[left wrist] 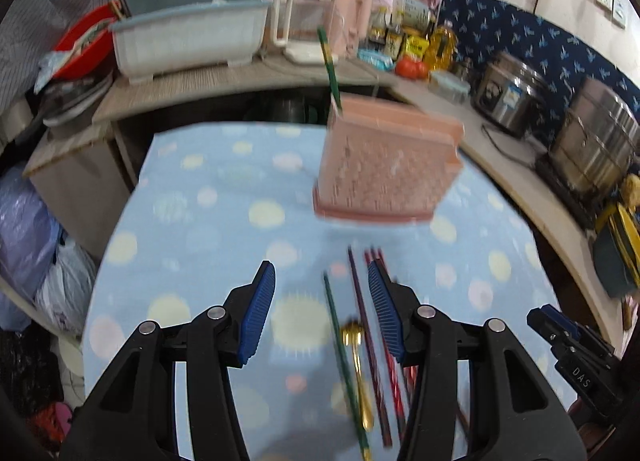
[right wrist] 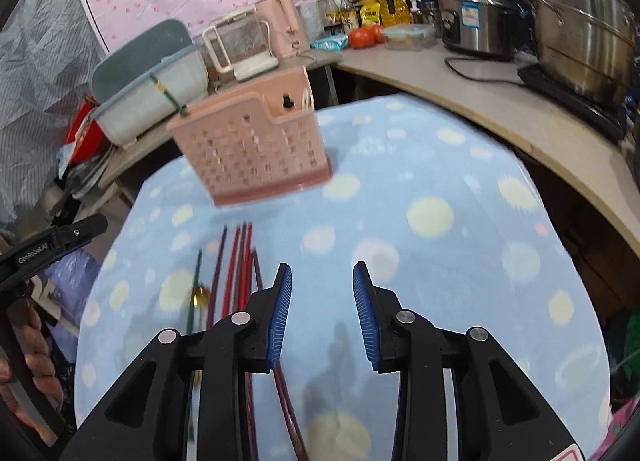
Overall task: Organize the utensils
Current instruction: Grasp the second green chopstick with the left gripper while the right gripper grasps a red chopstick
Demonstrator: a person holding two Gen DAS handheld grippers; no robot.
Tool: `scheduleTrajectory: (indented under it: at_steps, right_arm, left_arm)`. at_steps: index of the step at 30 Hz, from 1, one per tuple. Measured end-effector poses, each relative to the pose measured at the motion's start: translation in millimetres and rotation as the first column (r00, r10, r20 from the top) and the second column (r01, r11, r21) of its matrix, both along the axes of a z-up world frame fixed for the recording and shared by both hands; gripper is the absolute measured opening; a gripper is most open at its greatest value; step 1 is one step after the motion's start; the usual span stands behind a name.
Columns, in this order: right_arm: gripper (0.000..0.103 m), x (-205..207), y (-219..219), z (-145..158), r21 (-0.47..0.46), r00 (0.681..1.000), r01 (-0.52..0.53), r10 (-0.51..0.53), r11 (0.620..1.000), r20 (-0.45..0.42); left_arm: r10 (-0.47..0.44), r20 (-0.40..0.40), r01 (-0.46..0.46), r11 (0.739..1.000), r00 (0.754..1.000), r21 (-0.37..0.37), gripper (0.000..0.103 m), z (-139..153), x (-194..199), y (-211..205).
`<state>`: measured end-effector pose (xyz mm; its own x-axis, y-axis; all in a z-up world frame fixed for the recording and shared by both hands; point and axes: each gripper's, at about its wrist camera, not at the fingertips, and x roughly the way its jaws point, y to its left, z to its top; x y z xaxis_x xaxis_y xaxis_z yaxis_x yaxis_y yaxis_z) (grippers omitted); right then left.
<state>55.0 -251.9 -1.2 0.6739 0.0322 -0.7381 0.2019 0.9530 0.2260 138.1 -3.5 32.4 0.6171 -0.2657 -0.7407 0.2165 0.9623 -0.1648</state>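
A pink perforated utensil holder stands on the blue dotted cloth with one green chopstick sticking out of it. On the cloth lie a green chopstick, a gold spoon and several red and dark chopsticks. My left gripper hangs open above them; the green chopstick and spoon show between its blue pads, untouched. My right gripper is open over bare cloth, the chopsticks at its left finger.
A counter curves behind and to the right, bearing steel pots, a rice cooker, bottles, tomatoes, a pink kettle and a grey-blue dish rack. Bags sit left of the table. A hand holds the left gripper.
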Motion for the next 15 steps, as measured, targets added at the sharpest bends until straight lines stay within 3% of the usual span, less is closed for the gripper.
scheduleTrajectory:
  at_steps: [11,15]
  right_arm:
    - [0.032,-67.7,29.6,-56.3,0.041,0.991,-0.059,0.064,0.997,-0.118]
    - [0.032,-74.0,37.2,-68.0,0.045,0.988,-0.076,0.081,0.996,-0.133]
  left_arm:
    - [-0.045,-0.204,0.057,0.997,0.978,0.051,0.046,-77.7,-93.3,5.1]
    - [-0.062,-0.226,0.078,0.995,0.972,0.063,0.046,-90.3,-110.8,-0.3]
